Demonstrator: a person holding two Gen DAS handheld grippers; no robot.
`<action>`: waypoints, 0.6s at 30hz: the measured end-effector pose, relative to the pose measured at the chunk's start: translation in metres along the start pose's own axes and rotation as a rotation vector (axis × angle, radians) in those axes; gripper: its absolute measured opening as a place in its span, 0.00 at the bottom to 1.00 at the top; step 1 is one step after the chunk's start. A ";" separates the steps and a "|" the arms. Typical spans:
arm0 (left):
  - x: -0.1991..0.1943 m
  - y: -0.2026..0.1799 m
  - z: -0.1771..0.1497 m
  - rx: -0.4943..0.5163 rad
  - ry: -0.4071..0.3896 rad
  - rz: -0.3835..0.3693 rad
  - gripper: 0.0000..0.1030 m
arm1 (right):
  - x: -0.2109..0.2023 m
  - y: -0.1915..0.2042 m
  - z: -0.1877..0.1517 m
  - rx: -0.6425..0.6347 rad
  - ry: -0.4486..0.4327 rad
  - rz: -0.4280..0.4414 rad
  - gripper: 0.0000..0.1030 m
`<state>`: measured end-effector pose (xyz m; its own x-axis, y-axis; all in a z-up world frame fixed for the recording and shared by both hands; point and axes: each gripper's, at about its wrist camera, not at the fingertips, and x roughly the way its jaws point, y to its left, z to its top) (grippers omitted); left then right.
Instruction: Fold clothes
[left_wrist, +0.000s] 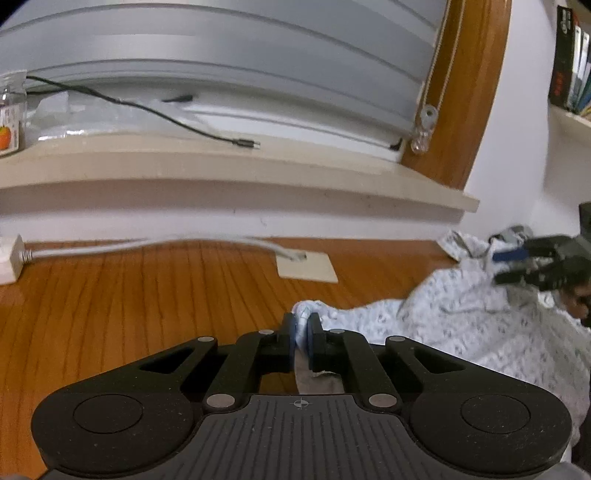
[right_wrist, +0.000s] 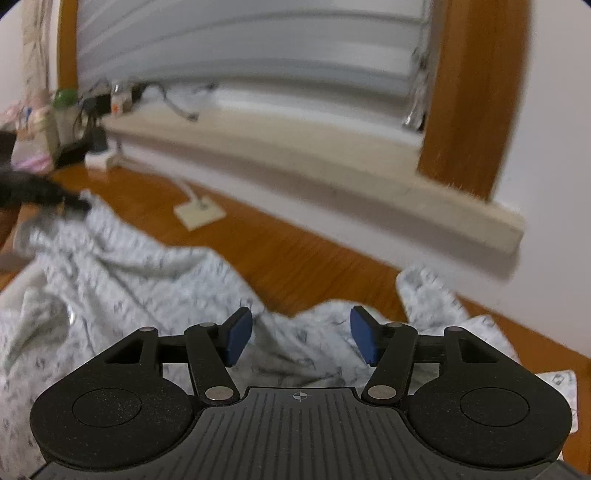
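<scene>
The left gripper (left_wrist: 303, 328) is clenched on a bunched edge of the patterned garment (left_wrist: 461, 332), which lies on the wooden bench (left_wrist: 147, 295). The right gripper (right_wrist: 301, 334) hovers over the cloth, released.

Home room, likely a bedroom or study. Window with closed grey shutter (left_wrist: 258, 66) in a wood frame (left_wrist: 465, 92), beige windowsill (left_wrist: 221, 162) under it with a loose black cable (left_wrist: 147, 109) and a small jar (left_wrist: 11, 110). White wall, wood-grain bench (left_wrist: 129, 295) with a white power strip (left_wrist: 9, 262) and white cord (left_wrist: 147, 243). Shelf with books (left_wrist: 572, 66) at the far right. Patterned white garment (right_wrist: 129, 277) spread on the bench. Clutter of bottles and packets (right_wrist: 48, 122) at the left end of the sill, blurred.
</scene>
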<state>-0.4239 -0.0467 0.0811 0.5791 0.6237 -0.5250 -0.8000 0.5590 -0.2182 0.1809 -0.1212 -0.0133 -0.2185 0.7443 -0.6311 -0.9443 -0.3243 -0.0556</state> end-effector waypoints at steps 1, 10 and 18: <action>-0.001 0.001 0.004 0.000 -0.010 0.001 0.07 | 0.003 0.000 -0.001 -0.004 0.027 0.005 0.55; -0.028 -0.004 0.056 0.011 -0.196 0.041 0.05 | -0.016 0.007 0.037 -0.102 -0.123 -0.168 0.08; -0.050 -0.007 0.130 0.026 -0.395 0.099 0.05 | -0.035 0.021 0.097 -0.240 -0.371 -0.413 0.07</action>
<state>-0.4269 -0.0107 0.2163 0.5195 0.8341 -0.1854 -0.8535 0.4963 -0.1589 0.1449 -0.0974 0.0821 0.0427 0.9767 -0.2102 -0.8968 -0.0552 -0.4390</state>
